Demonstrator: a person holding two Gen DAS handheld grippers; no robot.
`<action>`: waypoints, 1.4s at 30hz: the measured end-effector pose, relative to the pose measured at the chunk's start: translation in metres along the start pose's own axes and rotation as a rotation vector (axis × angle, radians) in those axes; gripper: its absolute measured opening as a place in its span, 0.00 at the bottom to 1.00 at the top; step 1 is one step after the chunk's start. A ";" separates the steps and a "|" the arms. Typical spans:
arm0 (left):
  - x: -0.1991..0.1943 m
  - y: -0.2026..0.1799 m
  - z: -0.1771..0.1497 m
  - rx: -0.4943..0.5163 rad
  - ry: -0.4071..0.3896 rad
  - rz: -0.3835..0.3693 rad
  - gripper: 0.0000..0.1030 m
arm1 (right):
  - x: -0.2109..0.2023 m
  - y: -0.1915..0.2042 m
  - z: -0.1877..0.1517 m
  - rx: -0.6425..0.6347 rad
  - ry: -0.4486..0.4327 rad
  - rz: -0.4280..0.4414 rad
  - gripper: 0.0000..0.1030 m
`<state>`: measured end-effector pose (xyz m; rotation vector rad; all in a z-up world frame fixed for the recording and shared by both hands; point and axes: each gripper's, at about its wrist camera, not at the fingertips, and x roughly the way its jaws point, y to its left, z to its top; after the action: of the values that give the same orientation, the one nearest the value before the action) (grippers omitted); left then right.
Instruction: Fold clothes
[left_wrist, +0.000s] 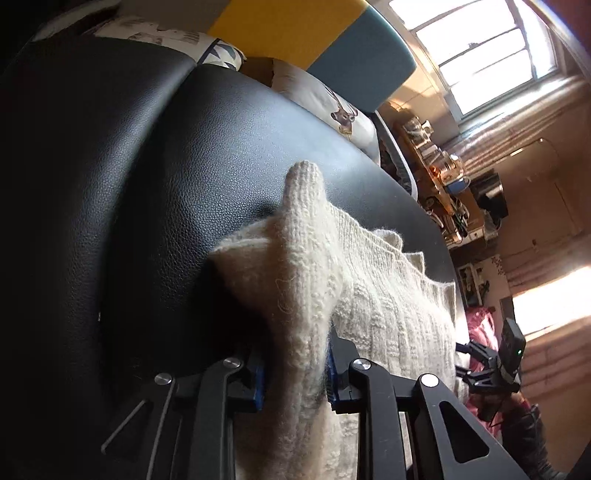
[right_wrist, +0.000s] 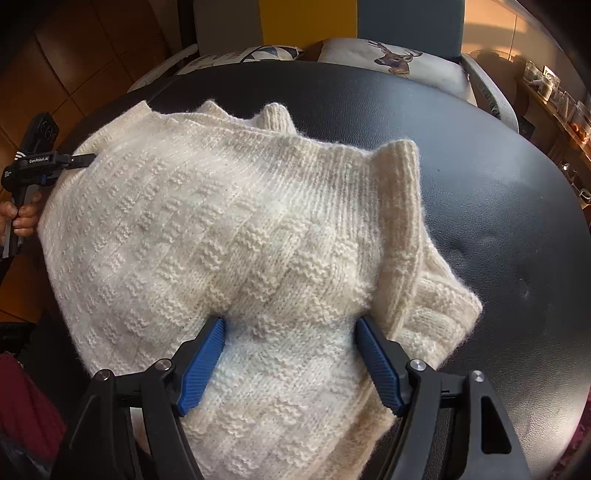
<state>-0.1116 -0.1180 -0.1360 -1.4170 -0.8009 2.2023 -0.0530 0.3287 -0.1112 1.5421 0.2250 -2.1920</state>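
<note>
Your right gripper spread wide, sweater between fingers, touching. Left gripper clamps sweater edge; sweater's long axis runs left-right between grippers.

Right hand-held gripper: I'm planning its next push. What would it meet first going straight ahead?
The cream knit sweater itself. The right hand-held gripper is open, its blue fingers straddling the fabric, so the bunched knit ahead probably comes first, though depth is unclear.

One cream knitted sweater, two cushions, two grippers, one black leather seat.
</note>
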 end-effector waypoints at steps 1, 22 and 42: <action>-0.002 0.001 0.000 -0.031 -0.013 -0.021 0.21 | 0.000 0.001 0.000 0.001 0.008 -0.004 0.72; -0.058 -0.160 0.021 -0.081 -0.153 -0.295 0.17 | 0.004 0.045 -0.001 0.173 -0.117 0.052 0.92; 0.094 -0.268 -0.043 -0.029 0.101 -0.206 0.17 | -0.012 0.044 -0.018 0.068 -0.328 0.161 0.86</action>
<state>-0.1035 0.1521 -0.0387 -1.3813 -0.9033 1.9569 -0.0149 0.2996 -0.1010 1.1638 -0.0755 -2.2984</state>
